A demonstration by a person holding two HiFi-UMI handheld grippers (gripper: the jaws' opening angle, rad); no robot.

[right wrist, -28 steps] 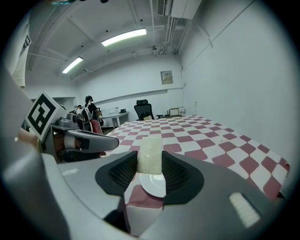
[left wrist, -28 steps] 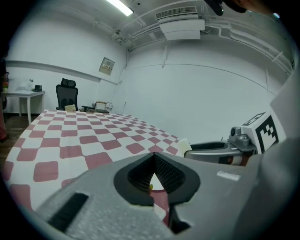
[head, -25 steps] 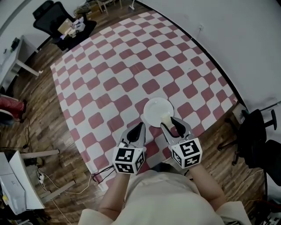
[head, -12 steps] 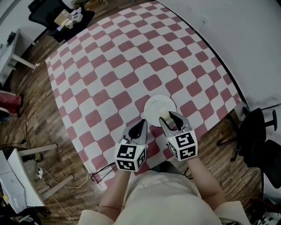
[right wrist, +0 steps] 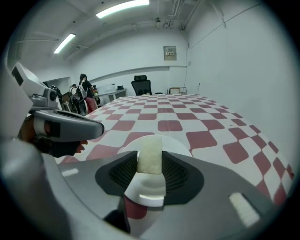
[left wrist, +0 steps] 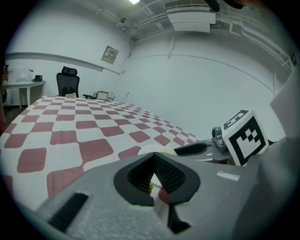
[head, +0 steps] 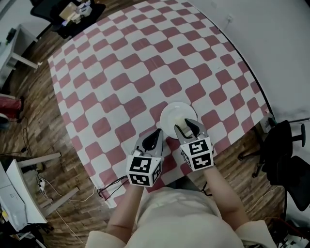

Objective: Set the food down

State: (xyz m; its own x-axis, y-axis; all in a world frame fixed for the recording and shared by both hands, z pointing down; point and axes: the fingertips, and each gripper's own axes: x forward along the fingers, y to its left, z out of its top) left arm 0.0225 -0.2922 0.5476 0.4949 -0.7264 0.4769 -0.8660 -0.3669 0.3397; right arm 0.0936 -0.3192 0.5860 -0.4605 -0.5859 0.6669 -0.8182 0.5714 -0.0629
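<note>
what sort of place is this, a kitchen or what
Most likely an office or lab room, not a kitchen: a black office chair, a white desk on a wood floor, ceiling strip lights, and a large red-and-white checked tablecloth.

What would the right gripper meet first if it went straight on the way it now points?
Most likely the white plate, lying just ahead of and below the right gripper, which is shut on a pale piece of food. Depth is uncertain.
</note>
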